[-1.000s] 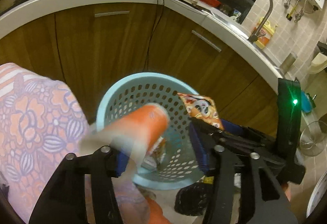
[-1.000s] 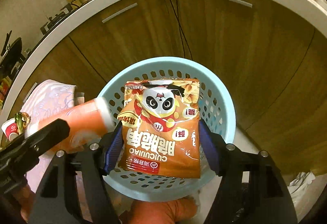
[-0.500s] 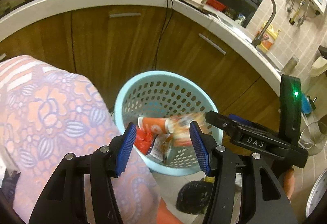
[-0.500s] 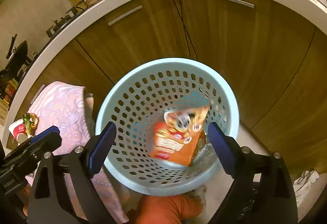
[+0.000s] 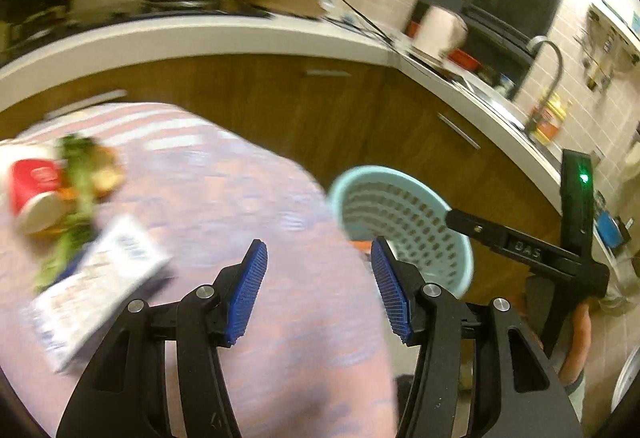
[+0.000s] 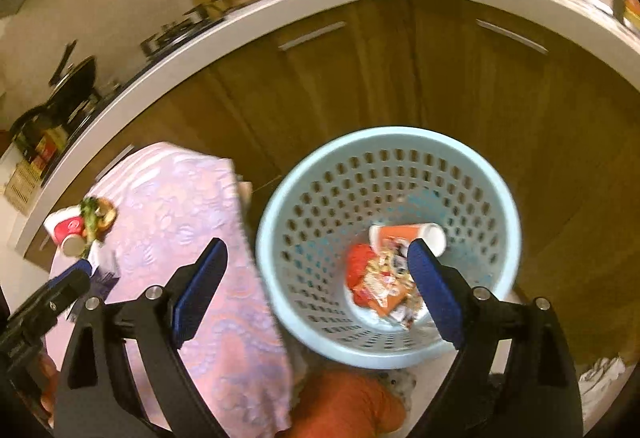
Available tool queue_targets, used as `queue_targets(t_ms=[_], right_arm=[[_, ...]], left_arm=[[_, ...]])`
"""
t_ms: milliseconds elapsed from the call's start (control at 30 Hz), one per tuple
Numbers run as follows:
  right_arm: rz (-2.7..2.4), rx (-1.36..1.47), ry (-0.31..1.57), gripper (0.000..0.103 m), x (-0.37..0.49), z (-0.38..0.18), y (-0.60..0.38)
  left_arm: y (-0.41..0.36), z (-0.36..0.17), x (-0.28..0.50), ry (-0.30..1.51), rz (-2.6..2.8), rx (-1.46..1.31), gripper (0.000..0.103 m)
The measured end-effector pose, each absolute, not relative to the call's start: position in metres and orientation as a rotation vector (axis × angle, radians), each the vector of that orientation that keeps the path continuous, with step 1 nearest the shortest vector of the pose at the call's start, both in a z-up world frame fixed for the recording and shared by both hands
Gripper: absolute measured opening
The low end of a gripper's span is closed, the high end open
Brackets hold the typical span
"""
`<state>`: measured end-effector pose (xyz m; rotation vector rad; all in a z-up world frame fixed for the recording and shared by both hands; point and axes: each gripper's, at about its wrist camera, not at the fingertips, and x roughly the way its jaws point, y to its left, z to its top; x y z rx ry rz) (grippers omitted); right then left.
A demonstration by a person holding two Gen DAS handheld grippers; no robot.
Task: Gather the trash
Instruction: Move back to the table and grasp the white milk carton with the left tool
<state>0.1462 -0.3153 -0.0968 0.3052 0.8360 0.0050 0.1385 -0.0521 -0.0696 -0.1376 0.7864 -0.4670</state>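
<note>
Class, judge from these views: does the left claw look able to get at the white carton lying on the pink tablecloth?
Probably yes. The left claw is open and empty above the pink tablecloth, and the white carton lies beside it with nothing between them.

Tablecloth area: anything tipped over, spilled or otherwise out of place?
Yes. On the tablecloth a red cup lies on its side with greens and food scraps strewn against it, beside a white carton. Motion blur hides finer detail.
</note>
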Motion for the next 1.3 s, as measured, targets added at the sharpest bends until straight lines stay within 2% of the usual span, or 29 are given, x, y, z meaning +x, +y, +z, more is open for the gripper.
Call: queue_targets(t_ms=[167, 267, 533, 733, 1000, 1233, 1267, 1300], right_arm=[[0.07, 0.247, 0.834, 0.087, 0.148, -0.096, -0.266], [0.106, 0.24, 0.833, 0.087, 0.149, -0.105, -0.23], [0.112, 0.08, 0.776, 0.087, 0.153, -0.118, -0.137], [0.085, 0.073, 0.811, 0.087, 0.16, -0.131, -0.128], [0.035, 0.158, 0.809, 0.087, 0.159, -0.128, -0.161], [0.018, 0.177, 0.797, 0.087, 0.158, -0.12, -0.18], [0.017, 0.176, 0.793, 0.087, 0.158, -0.119, -0.181], [0.016, 0.176, 0.791, 0.087, 0.157, -0.117, -0.181]], left_arm=[[0.012, -0.063, 0.124, 0.741, -0.328, -0.175, 0.053], [0.053, -0.064, 0.117, 0.726, -0.252, -0.225, 0.056], [0.117, -0.091, 0.103, 0.773, -0.13, -0.304, 0.056], [0.112, -0.11, 0.101, 0.832, -0.187, -0.334, 0.056], [0.072, -0.112, 0.098, 0.849, -0.478, -0.383, 0.056], [0.061, -0.099, 0.087, 0.797, -0.415, -0.281, 0.056], [0.065, -0.096, 0.088, 0.782, -0.39, -0.278, 0.059], [0.067, -0.094, 0.09, 0.774, -0.381, -0.277, 0.066]])
